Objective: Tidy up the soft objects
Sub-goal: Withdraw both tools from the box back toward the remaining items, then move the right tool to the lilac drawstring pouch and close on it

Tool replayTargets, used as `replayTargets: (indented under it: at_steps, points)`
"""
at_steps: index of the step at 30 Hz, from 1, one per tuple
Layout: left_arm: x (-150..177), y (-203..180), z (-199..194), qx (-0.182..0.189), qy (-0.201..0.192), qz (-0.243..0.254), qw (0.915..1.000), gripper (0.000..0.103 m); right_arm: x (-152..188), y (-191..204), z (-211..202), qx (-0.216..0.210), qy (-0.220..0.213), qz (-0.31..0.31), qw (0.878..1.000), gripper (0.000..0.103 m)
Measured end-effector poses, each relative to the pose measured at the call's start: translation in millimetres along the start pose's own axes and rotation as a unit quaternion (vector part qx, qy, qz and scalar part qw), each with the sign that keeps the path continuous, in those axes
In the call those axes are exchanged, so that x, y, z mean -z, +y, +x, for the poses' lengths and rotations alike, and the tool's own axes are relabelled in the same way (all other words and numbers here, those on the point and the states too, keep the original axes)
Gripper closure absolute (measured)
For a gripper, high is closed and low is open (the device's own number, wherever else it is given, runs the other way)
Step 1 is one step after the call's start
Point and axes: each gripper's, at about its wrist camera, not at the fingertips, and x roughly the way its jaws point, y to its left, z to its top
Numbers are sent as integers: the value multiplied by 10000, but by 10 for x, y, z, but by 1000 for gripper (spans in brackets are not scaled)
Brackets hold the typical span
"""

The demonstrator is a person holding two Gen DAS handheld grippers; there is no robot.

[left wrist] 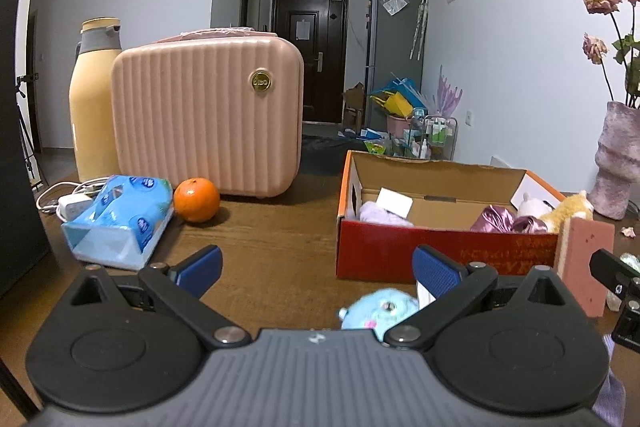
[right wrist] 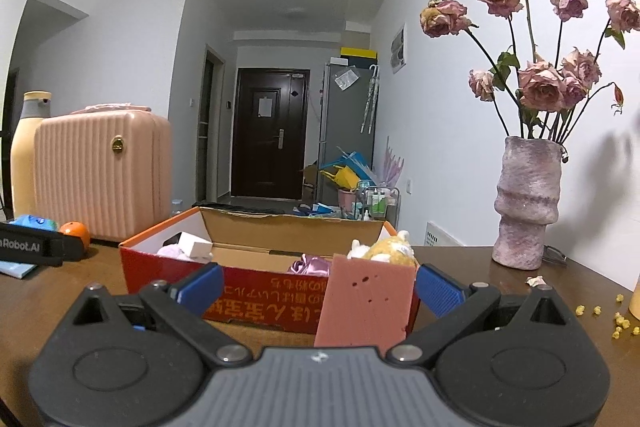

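My left gripper (left wrist: 316, 269) has its jaws spread wide and holds nothing; a small light-blue plush toy (left wrist: 378, 309) lies on the brown wooden counter (left wrist: 272, 239) just inside the right jaw, though contact with that jaw cannot be confirmed. My right gripper (right wrist: 318, 285) likewise has its jaws fully apart and empty; a pink rectangular sponge block (right wrist: 366, 301) stands upright between them, close to the right jaw, in front of the near wall of the red-and-orange cardboard box (right wrist: 248, 291). I cannot tell whether the sponge leans on that wall. The open box sits on the counter ahead of both grippers and contains a pale lilac soft item (left wrist: 378, 214) at its left end, a shiny purple satin fabric piece (left wrist: 502, 219) toward the right, and a yellow-and-white plush toy (right wrist: 390, 247) at the right end. A small white box (left wrist: 394, 202) rests beside the lilac item. Left of the box, well apart, are an orange fruit (left wrist: 197, 199), a blue tissue pack (left wrist: 120, 219), a pink ribbed hard-shell case (left wrist: 204, 119) and a cream thermos jug (left wrist: 90, 99). To the right, a mauve textured vase (right wrist: 526, 203) holds dried pink roses (right wrist: 540, 83).
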Motion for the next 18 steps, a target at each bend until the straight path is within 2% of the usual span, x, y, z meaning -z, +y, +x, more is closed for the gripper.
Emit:
replayTargets:
  at_steps: [18]
  points:
    - [256, 88, -530, 130, 93, 91, 9998, 0, 152, -6, -535, -234, 230, -156, 9993, 0]
